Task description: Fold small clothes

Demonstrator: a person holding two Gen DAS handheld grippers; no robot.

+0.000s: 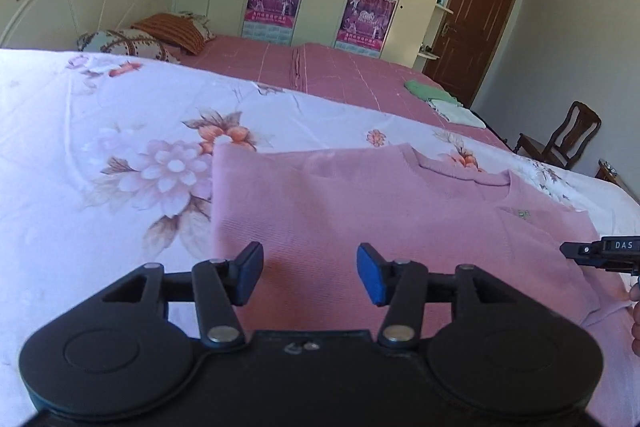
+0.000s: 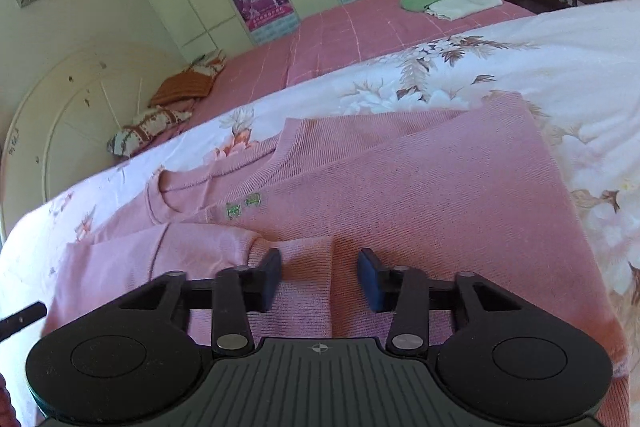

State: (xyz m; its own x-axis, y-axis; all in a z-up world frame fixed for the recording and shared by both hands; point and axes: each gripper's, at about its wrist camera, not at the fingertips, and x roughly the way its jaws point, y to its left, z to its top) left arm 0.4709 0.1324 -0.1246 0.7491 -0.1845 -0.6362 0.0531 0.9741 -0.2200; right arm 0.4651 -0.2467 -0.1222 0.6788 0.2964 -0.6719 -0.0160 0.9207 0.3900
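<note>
Both the left gripper [image 1: 310, 273] and right gripper [image 2: 319, 277] are partly open, holding nothing, over the pink sweater [image 1: 360, 211]. At three o'clock, "DAS" label [image 1: 623, 245].

left gripper [image 1: 310, 273]: matte black plastic body with two round raised discs at its outer corners.
left gripper linkage: black bars pinned by silver round rivets, two near the body and two smaller ones further out.
left gripper fingertips [image 1: 372, 277]: flat rectangular pads, blue-faced on the right one, darker navy on the left.
left gripper top plate: smooth black with a small scuffed silver mark at its middle.
right gripper [image 2: 318, 277]: same black build, discs and silver rivets.
right gripper top plate: dark grey, ribbed with fanned grooves, a small compass-star emblem at its front edge.
right gripper fingertips [image 2: 370, 281]: blue pads.
right gripper side, seen from the left wrist view: black block with white letters "DAS".
</note>
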